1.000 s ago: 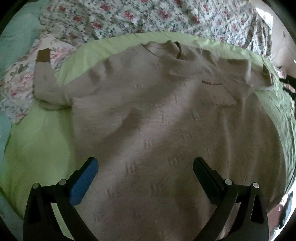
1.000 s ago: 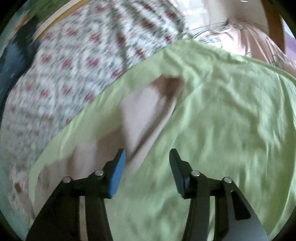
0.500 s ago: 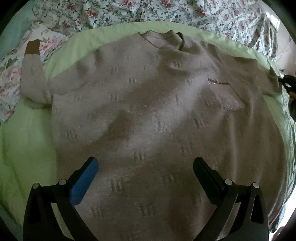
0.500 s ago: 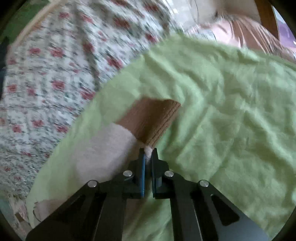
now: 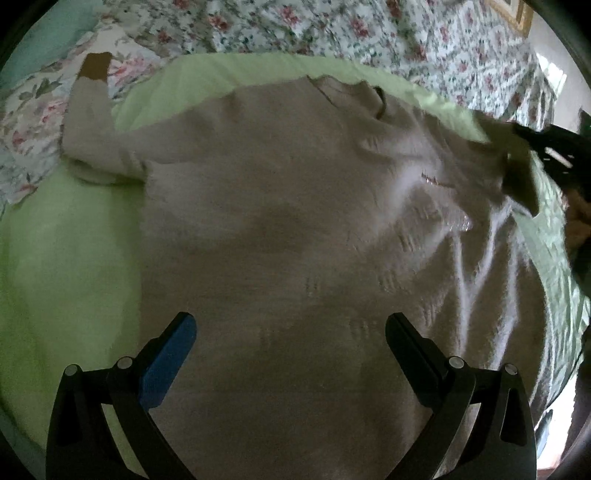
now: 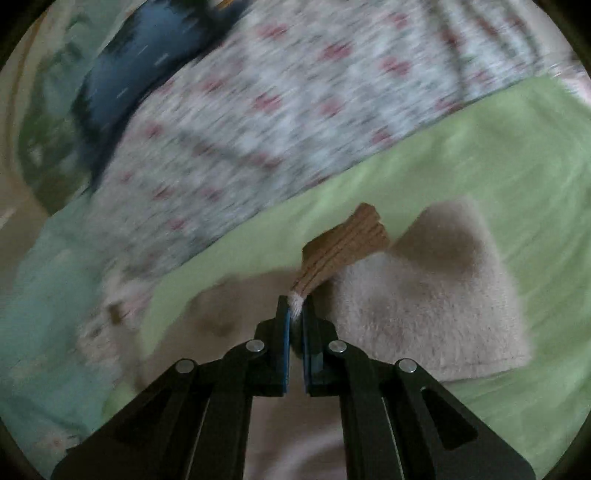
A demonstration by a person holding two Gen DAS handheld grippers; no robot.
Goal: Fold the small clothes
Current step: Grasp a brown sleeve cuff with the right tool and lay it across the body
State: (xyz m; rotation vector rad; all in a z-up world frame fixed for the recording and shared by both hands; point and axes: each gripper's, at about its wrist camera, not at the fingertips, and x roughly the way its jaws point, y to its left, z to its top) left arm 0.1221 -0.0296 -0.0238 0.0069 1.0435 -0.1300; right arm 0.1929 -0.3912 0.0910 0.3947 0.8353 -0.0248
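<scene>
Green sheet (image 5: 66, 258) covers the bed — sweater (image 5: 295, 240) flat on it; floral quilt (image 5: 332, 33) at twelve o'clock.

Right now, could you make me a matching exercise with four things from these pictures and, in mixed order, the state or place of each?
Things:
1. left gripper
2. right gripper
3. beige knitted sweater
4. light green cloth

States or places:
A. spread directly under the sweater
B. lying flat, with its neckline away from the left wrist camera
C. open, with nothing pinched
D. shut on the brown ribbed cuff end of a sleeve

Pairs: 1-C, 2-D, 3-B, 4-A
</scene>
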